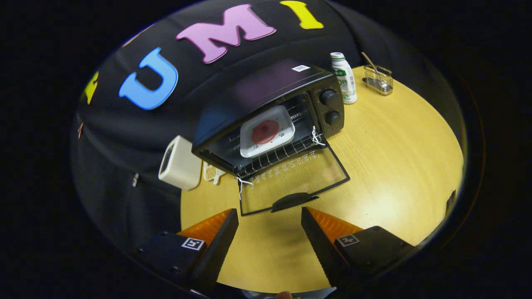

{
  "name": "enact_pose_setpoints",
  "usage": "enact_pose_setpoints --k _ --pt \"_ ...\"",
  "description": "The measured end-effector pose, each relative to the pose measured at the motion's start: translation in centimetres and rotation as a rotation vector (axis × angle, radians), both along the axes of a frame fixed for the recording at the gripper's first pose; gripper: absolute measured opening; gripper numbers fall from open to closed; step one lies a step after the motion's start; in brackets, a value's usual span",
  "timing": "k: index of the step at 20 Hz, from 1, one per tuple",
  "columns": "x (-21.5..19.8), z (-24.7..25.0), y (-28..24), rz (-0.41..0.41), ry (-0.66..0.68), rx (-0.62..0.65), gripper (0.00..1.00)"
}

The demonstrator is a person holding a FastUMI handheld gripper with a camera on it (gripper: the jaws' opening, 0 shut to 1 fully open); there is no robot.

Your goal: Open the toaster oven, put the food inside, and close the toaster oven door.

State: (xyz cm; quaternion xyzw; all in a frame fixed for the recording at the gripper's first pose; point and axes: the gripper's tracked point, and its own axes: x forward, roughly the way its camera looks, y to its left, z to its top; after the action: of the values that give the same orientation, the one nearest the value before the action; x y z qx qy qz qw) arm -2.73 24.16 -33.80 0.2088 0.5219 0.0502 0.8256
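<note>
Gripper view: tongs point(270, 216) spread apart, empty, over the wood-grain tabletop point(395, 166). Just ahead, the boxy black toaster oven point(266, 112) gapes, glass door point(293, 185) flat, white tray point(267, 131) with a round red patty on its wire rack.

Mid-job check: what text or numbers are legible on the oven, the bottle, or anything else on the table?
Label on the bottle: too small to read.
sticker on the toaster oven top: too small.
White print along the open door: blurred.
The claw is open, short of the door handle, holding nothing.
</note>
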Motion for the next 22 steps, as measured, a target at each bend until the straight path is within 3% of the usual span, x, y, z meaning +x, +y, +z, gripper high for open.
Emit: enact_pose_setpoints --k 3,10,15,22 --pt "-1.8 -3.7 0.5 0.11 0.017 -0.123 0.99" --pt "-2.3 -10.3 0.9 0.208 0.008 -0.278 0.99" --pt "-1.6 -13.7 0.9 0.218 0.039 -0.332 0.99" --pt "0.2 -16.0 0.6 0.156 0.066 -0.352 0.98"
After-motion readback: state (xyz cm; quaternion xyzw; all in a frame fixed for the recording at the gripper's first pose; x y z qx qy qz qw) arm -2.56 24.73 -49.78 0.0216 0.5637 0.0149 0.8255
